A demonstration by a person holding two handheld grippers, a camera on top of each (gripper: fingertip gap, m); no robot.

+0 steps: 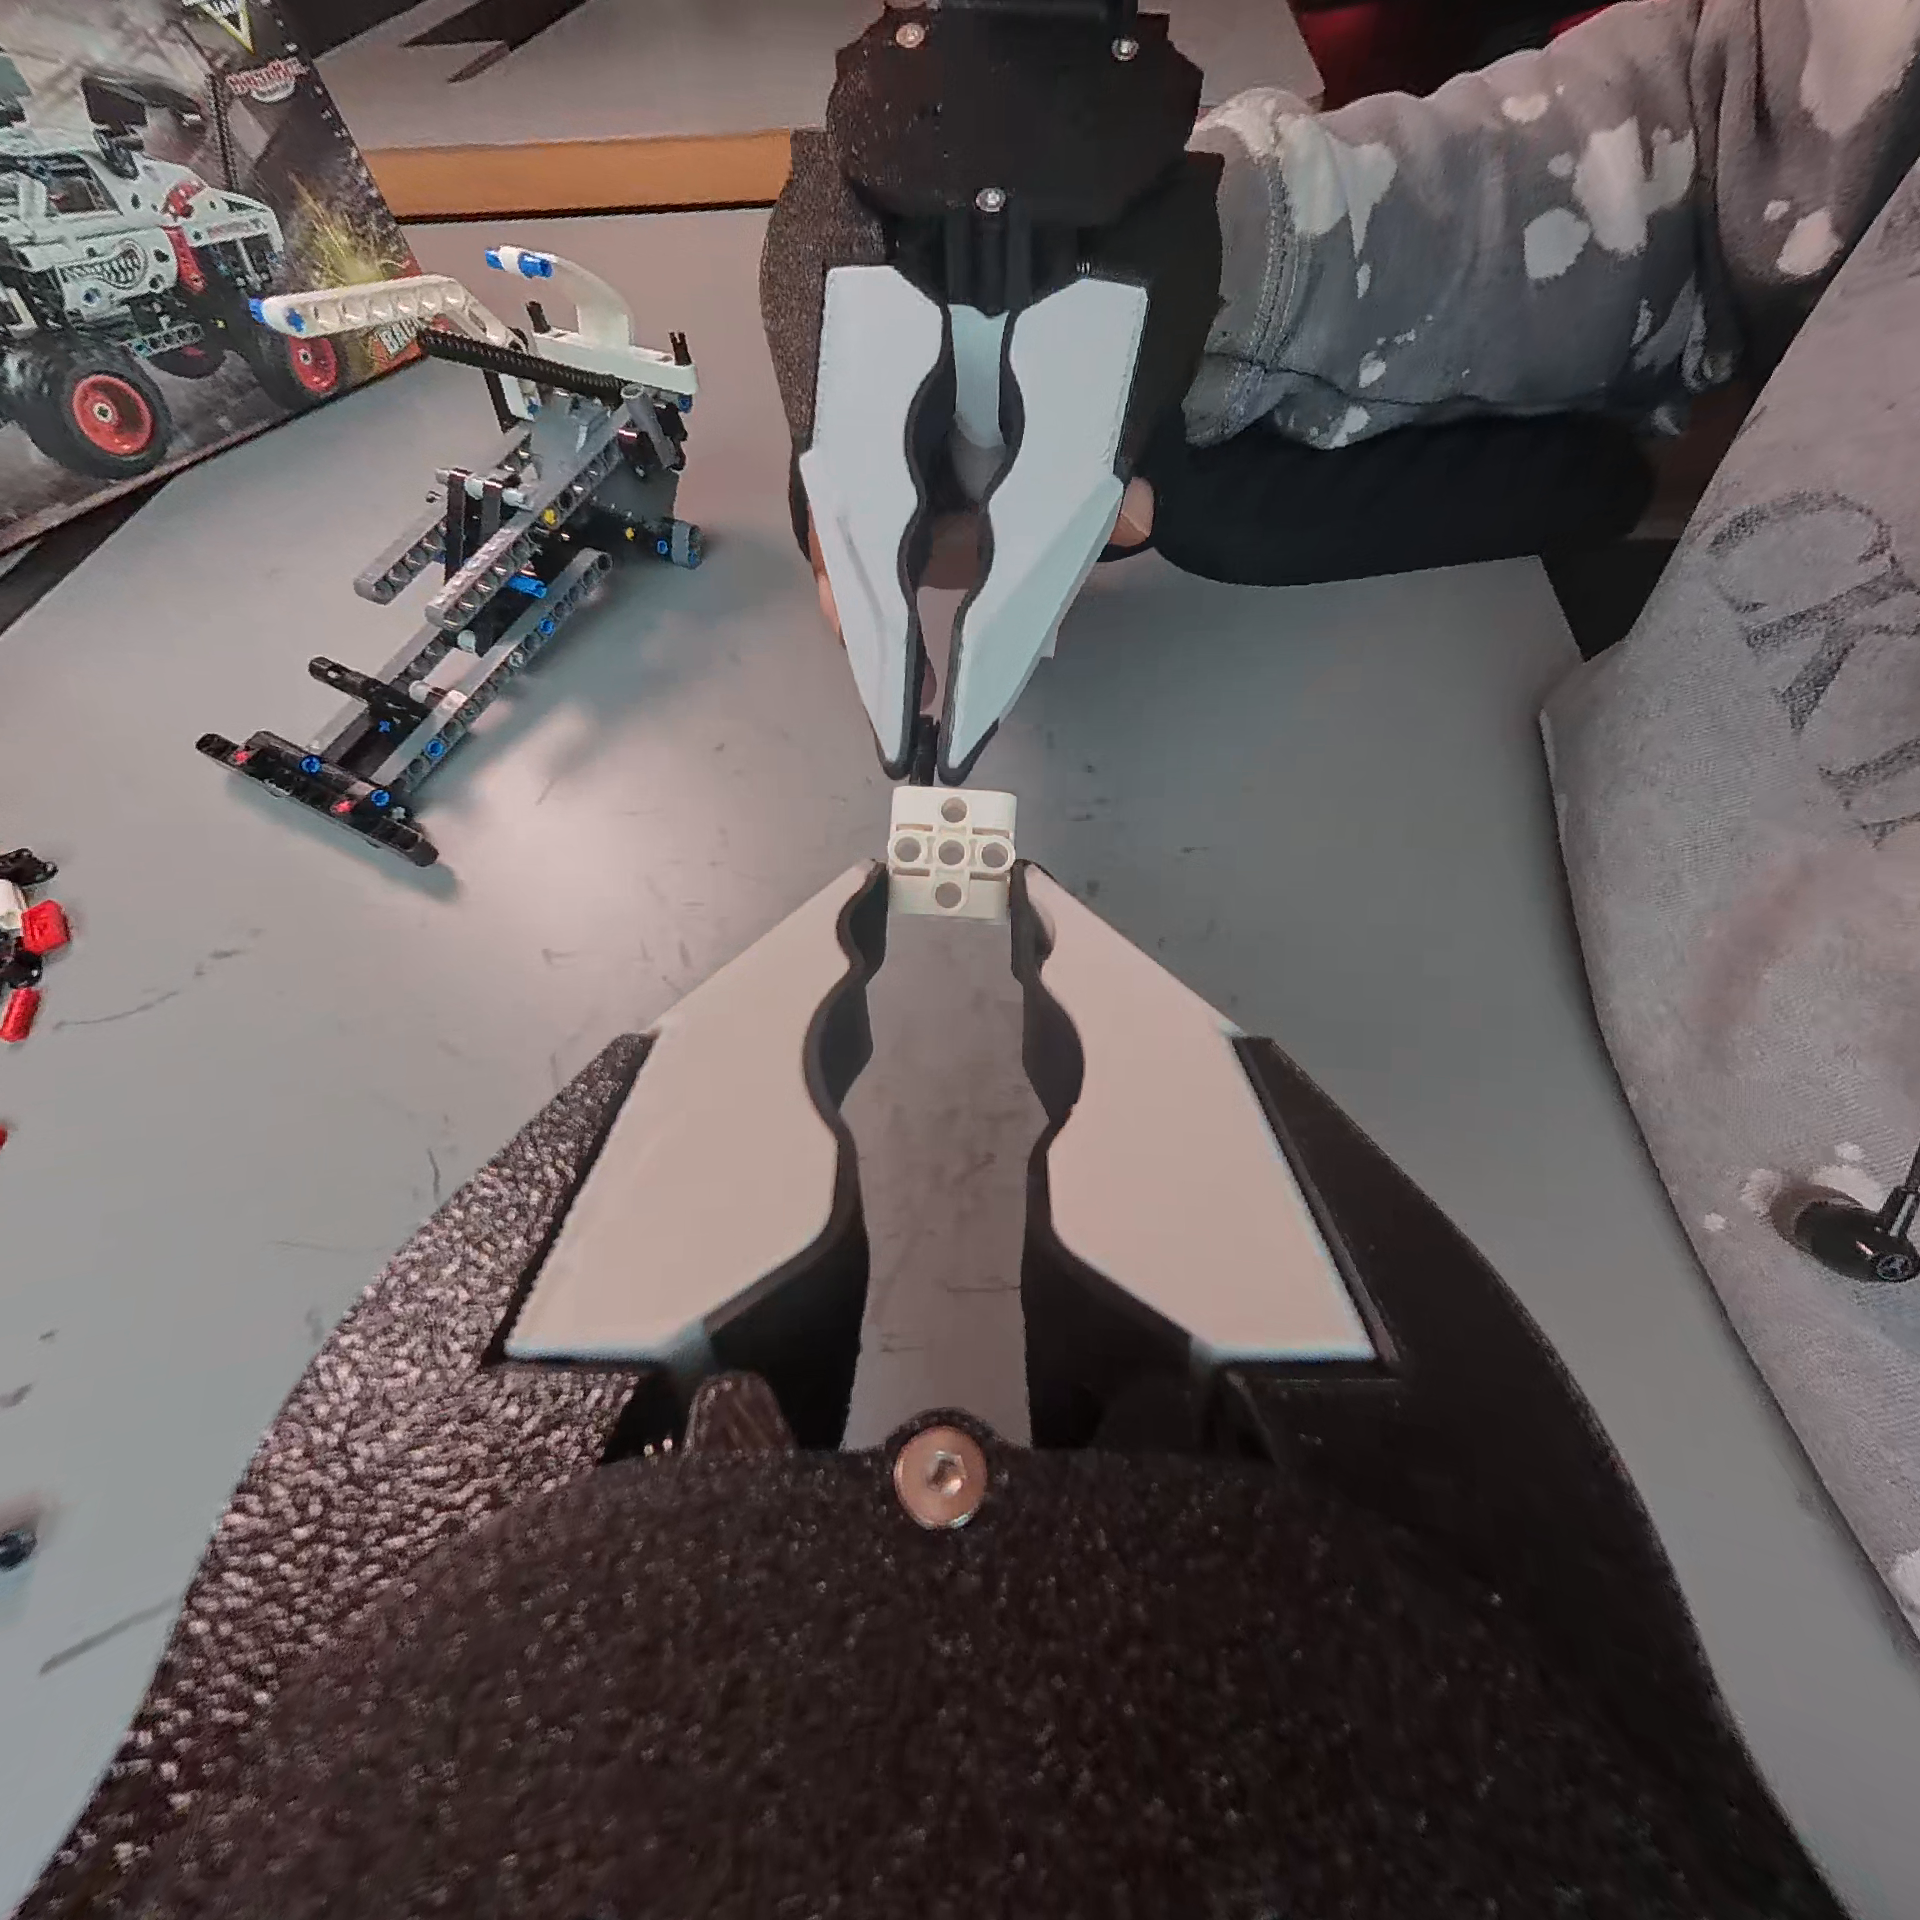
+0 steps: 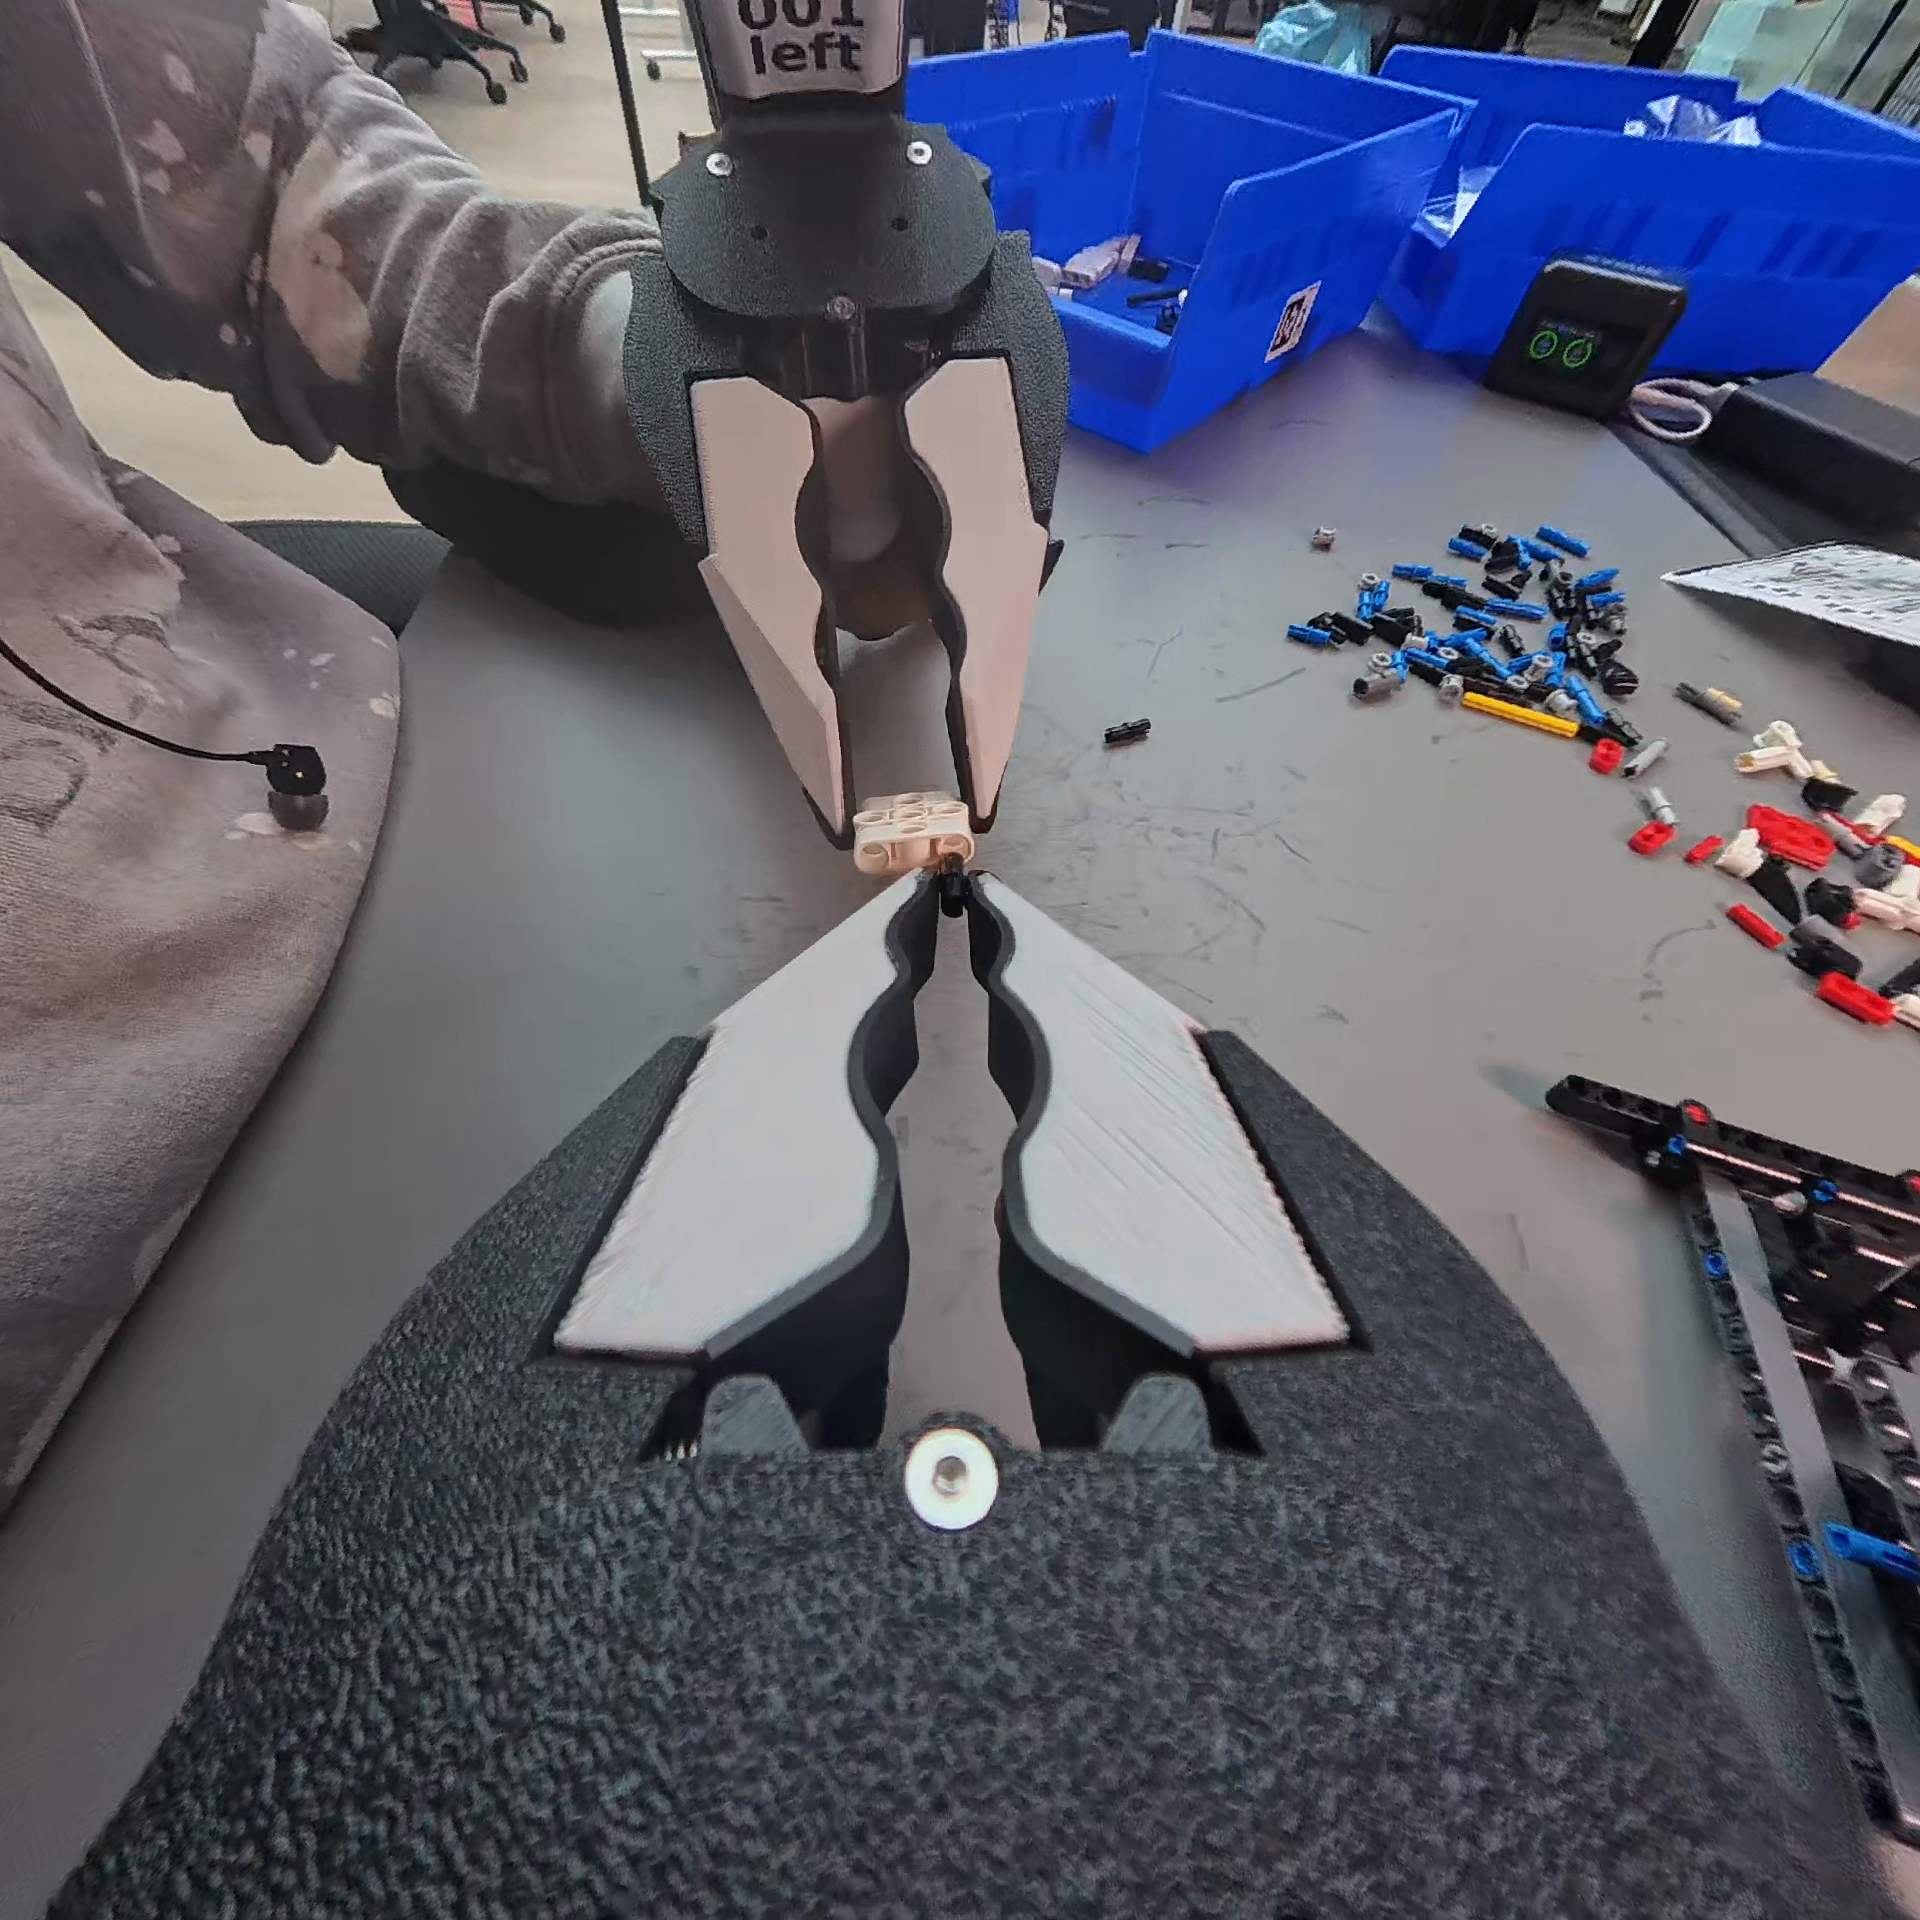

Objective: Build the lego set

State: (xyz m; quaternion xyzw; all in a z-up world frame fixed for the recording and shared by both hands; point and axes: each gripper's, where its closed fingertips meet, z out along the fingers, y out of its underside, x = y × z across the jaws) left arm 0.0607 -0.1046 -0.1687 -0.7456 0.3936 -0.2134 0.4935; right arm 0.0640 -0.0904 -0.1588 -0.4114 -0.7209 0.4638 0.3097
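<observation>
My left gripper (image 1: 951,878) is shut on a white connector block (image 1: 951,862) with several round holes and holds it above the grey table (image 1: 675,935). My right gripper (image 2: 951,894) faces it tip to tip, shut on a small black pin (image 2: 950,888) whose end touches the block (image 2: 912,828). In the left wrist view the right gripper (image 1: 923,764) comes in from the top, pin (image 1: 921,771) at the block's far edge. In the right wrist view the left gripper (image 2: 912,826) comes in from the top. The half-built chassis (image 1: 499,551) lies at the left.
The set's box (image 1: 156,291) leans at the far left. Loose red and black parts (image 1: 26,956) lie at the left edge. Piles of blue, black, red and white pieces (image 2: 1507,644) lie right, with blue bins (image 2: 1247,239) behind. A person's sleeve (image 1: 1507,281) holds each gripper. My left and right fingertips are right by each other.
</observation>
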